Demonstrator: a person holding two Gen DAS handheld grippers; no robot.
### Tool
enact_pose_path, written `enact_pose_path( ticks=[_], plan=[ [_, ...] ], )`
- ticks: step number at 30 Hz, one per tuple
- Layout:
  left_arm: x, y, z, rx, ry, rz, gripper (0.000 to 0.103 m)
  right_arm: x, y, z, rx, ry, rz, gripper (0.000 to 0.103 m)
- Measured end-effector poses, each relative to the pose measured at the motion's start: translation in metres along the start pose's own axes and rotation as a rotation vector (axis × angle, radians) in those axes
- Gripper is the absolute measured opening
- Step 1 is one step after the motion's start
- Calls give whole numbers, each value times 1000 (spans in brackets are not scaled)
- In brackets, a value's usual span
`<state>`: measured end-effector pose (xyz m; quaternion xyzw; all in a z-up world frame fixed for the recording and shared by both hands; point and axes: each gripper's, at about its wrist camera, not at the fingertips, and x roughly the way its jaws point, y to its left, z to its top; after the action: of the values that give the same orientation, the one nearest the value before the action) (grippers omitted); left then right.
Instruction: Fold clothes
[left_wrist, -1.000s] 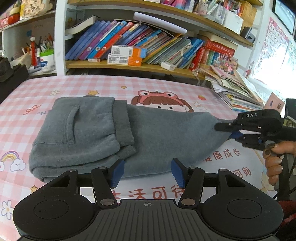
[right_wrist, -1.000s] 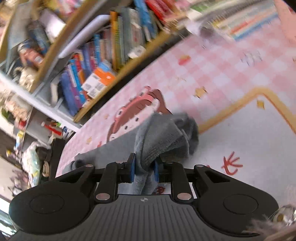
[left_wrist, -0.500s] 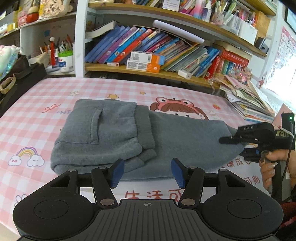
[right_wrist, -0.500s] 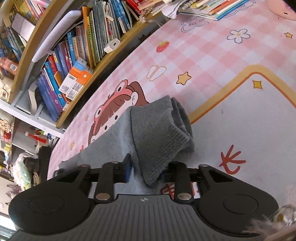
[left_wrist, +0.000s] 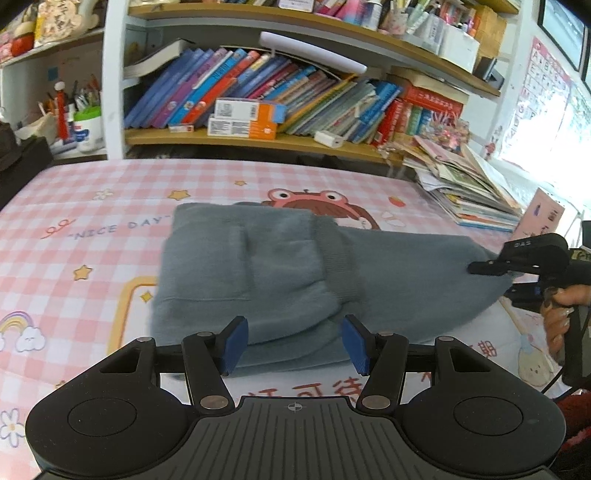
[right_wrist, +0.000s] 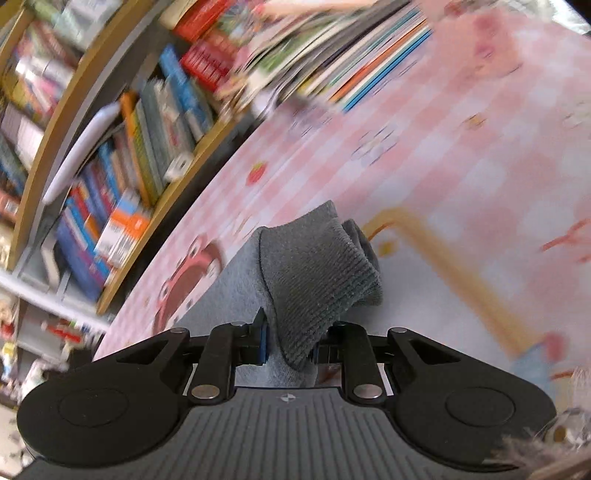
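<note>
Lying part-folded at the mat's (left_wrist: 92, 221) centre, the grey garment (left_wrist: 280, 273) has its 9 o'clock half doubled over, its 3 o'clock cuff (right_wrist: 317, 273) pinched in the right gripper (right_wrist: 290, 345) for one more fold; the left gripper (left_wrist: 293, 345) hovers half-spread, empty; a shelf (left_wrist: 221, 137) at 12 o'clock holds books (left_wrist: 229, 88).

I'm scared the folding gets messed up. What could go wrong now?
1. The right gripper pinches only the ribbed cuff of the grey trousers, so it might slip out.
2. The left gripper is open and holds nothing, so pulling could drag the folded part askew.
</note>
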<state>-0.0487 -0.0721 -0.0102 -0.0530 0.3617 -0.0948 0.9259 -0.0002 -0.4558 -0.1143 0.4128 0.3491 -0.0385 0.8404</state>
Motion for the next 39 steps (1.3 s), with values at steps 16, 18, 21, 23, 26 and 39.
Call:
enact_pose_path(
  ticks=[16,18,21,23,26,39],
  plan=[
    [2,5,-3,-15,-12,-21,56,-35,10,21,28,-79,18,18],
    [2,9,-1,-21,-17,-18,56,-39,22,21,29,-83,53,18],
    [2,13,3,-16,-27,-21,56,-48,44,18,14,-88,112,18],
    [2,16,6,-5,-35,-28,56,-53,62,14,-17,-92,148,18],
    [1,22,8,11,-43,-38,56,-58,89,4,-85,-97,184,18],
    [-10,91,26,13,-72,-56,56,-32,197,-81,-409,-15,212,18]
  ],
)
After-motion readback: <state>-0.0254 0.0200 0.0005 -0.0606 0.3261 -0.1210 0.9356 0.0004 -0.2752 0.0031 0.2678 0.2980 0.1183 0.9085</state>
